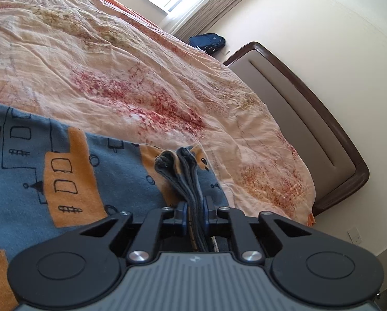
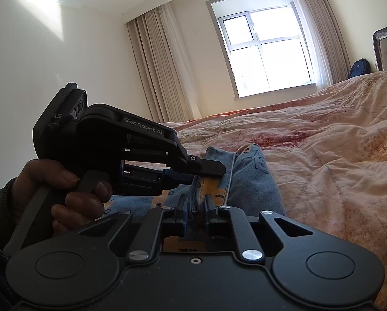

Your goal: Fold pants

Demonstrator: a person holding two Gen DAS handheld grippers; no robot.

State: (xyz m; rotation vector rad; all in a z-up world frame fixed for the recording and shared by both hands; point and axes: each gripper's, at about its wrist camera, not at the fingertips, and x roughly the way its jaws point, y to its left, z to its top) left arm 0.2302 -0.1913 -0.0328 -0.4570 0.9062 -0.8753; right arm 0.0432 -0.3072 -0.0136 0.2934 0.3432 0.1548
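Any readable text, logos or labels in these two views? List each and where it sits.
"GenRobot.AI": on the side of the left tool, right wrist view.
"AS": partial letters on the camera block behind it; the small print below is too blurred to read.
Backpack logo: too small to read.
Pants: drawings only, no words.

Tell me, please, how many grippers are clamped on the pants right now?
2. The left gripper pinches a bunched stack of edges of the pants; the right gripper grips a fold beside it, both above the bedspread.
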